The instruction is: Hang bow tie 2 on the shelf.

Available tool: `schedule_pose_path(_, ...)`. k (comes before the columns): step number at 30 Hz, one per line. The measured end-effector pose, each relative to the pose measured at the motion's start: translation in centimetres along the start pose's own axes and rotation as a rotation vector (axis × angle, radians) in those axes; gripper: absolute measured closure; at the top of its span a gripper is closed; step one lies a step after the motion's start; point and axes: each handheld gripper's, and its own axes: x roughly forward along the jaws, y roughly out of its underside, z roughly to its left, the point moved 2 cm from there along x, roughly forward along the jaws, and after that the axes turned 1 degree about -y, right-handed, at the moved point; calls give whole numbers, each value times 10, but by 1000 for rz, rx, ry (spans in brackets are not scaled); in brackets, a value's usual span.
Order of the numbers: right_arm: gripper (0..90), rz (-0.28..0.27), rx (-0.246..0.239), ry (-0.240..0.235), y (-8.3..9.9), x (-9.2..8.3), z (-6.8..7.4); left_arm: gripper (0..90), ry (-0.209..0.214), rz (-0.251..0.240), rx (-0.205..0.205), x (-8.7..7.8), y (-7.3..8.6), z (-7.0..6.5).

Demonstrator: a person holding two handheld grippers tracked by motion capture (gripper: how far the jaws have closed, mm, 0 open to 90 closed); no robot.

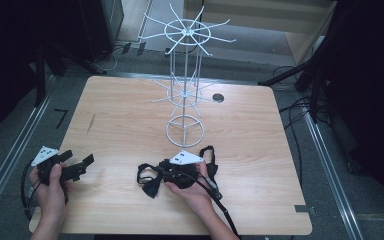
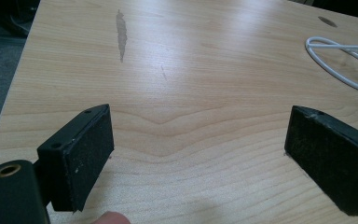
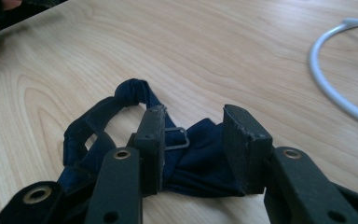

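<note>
On the counter (image 1: 130,110), near its front edge, your right claw (image 3: 193,140) sits half open around the dark cloth strap (image 3: 121,112), ready to pinch it. Your left claw (image 2: 196,154) waits wide apart, holding nothing, out of the way.

A dark navy fabric piece (image 3: 193,158) lies on the light wood-grain table (image 1: 130,115) near a white wire rack (image 1: 185,85).

White wire rack (image 1: 185,85) stood at table (image 1: 120,115) centre; left gripper (image 1: 77,167) at 8 o'clock; right gripper (image 1: 162,172) over dark fabric (image 1: 150,182) at 6.
</note>
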Motion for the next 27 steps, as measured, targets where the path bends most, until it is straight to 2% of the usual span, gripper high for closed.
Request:
schedule_pose_path(4,571,-7,2,-24,0,0,3,84,0,0,0,0,0,0)
schedule_pose_path(9,558,-50,-6,-48,-3,-4,7,84,0,0,-1,0,0,0)
schedule_pose_path(12,561,-19,-14,-46,0,2,10,84,1,-1,-1,0,0,0)
schedule_pose_path(14,588,15,-14,-28,4,5,10,84,1,-1,-1,0,0,0)
schedule_pose_path(20,741,48,-30,-36,5,5,11,85,1,0,-1,0,0,0)
schedule_pose_path(27,865,107,-51,-29,8,4,10,84,2,2,-2,0,0,0)
